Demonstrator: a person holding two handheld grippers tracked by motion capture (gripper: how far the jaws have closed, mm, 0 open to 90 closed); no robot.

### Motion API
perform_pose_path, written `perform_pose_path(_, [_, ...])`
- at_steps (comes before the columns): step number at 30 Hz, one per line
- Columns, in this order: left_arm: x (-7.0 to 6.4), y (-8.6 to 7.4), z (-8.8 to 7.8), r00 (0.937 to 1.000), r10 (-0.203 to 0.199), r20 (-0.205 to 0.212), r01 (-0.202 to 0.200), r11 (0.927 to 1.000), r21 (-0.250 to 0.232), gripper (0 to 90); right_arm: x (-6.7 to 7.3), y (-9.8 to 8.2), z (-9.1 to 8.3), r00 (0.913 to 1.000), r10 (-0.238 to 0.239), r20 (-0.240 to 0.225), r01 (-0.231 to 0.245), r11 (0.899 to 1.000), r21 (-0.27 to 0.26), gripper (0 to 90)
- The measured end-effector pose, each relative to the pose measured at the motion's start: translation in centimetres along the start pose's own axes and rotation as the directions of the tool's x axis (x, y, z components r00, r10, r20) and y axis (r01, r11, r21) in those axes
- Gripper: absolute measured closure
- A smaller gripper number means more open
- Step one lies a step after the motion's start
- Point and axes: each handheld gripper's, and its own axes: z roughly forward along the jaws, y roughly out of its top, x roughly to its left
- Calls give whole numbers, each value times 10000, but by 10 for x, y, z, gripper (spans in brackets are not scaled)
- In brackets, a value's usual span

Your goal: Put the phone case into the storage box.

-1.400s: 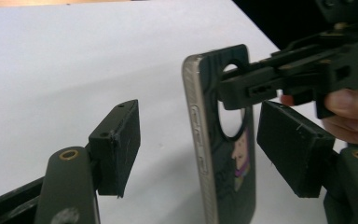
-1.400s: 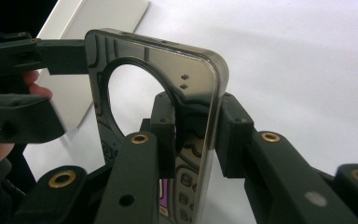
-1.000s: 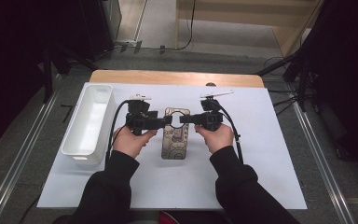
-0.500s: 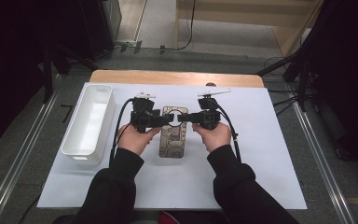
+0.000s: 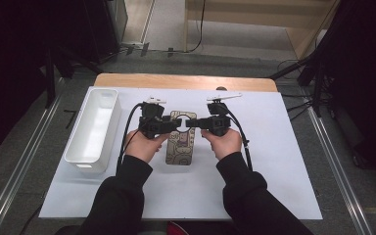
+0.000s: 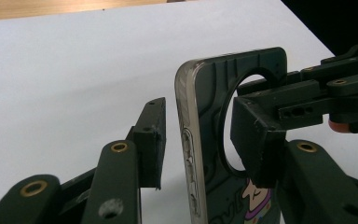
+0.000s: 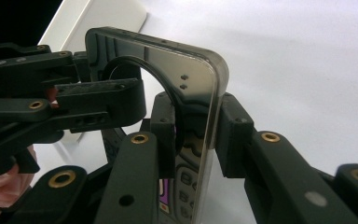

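**Two grippers meet at a phone case**

A patterned brown phone case with a round camera hole [image 5: 180,142] is held over the white sheet [image 5: 274,161] on the table. The right gripper [image 7: 193,126] is clamped on its upper edge, one pad each side. The left gripper [image 6: 205,140] straddles the opposite edge; its jaws have just been closing, a gap remaining beside one pad. A white rectangular plastic bin [image 5: 94,128] stands well apart to the left.

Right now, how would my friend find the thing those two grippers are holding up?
Look at the white sheet on the table, right of the long white bin. In its middle stands a phone case, gripped at its top edge. It alone has cartoon swirls and a big round hole.
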Motion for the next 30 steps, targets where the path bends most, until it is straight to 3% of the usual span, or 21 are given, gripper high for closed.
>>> perform_pose_path(19, [0,-1,5,9984,65,-561,-59,9999,114,680,6,1,4,10000,-2,-85,2,10000,-2,702])
perform_pose_path(30, [1,0,5,9983,-10,-581,17,9999,118,708,8,1,5,9999,-62,-87,62,10000,13,701])
